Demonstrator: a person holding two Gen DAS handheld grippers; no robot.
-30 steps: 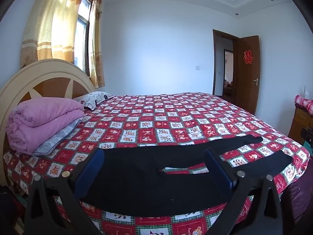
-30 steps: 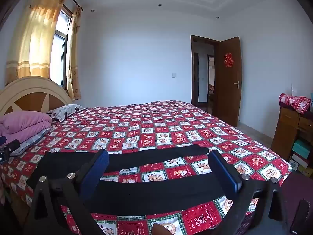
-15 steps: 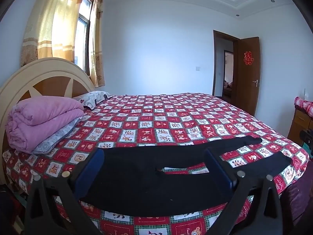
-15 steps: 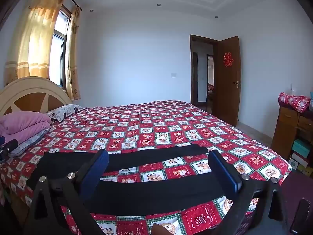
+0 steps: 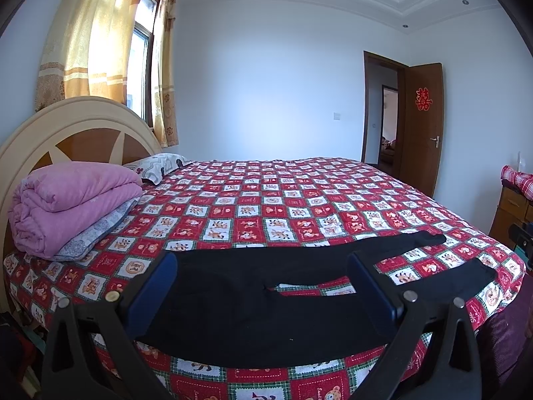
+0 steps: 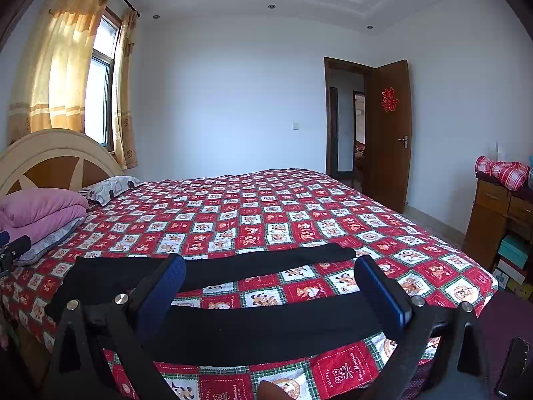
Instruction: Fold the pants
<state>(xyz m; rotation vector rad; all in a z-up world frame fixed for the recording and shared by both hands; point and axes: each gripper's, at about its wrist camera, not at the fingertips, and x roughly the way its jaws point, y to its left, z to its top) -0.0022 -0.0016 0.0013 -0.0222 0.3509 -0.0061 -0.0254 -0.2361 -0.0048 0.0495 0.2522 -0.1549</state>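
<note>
White walls and a recessed ceiling close in a bedroom whose bed [image 5: 253,200] fills both views under a red and white checked cartoon bedspread [image 6: 266,213]. Taking the bed as the landmark: at its left end rises a cream and brown arched headboard [image 5: 76,126], with yellow curtains [image 5: 96,33] over a window behind it. On the bed just in front of the headboard sits a folded pink quilt [image 5: 70,200] on a grey patterned layer, and beyond that a patterned pillow [image 5: 156,166]. Along the bed's near edge lie the black pants [image 5: 253,303], spread flat, waist end toward the headboard side and both legs running to the right, the two legs parted with bedspread showing between them; the farther leg ends short of the bed's right corner. The left gripper [image 5: 263,286] hangs above the near edge over the waist and upper legs, jaws spread wide with nothing between them. The right gripper [image 6: 269,290] hangs over the legs, jaws likewise spread and holding nothing. Past the bed's far right corner a brown door [image 6: 388,133] stands open, a red paper cutting on it. Right of the bed stands a wooden cabinet [image 6: 496,220] with a red checked cloth [image 6: 501,166] on top
</note>
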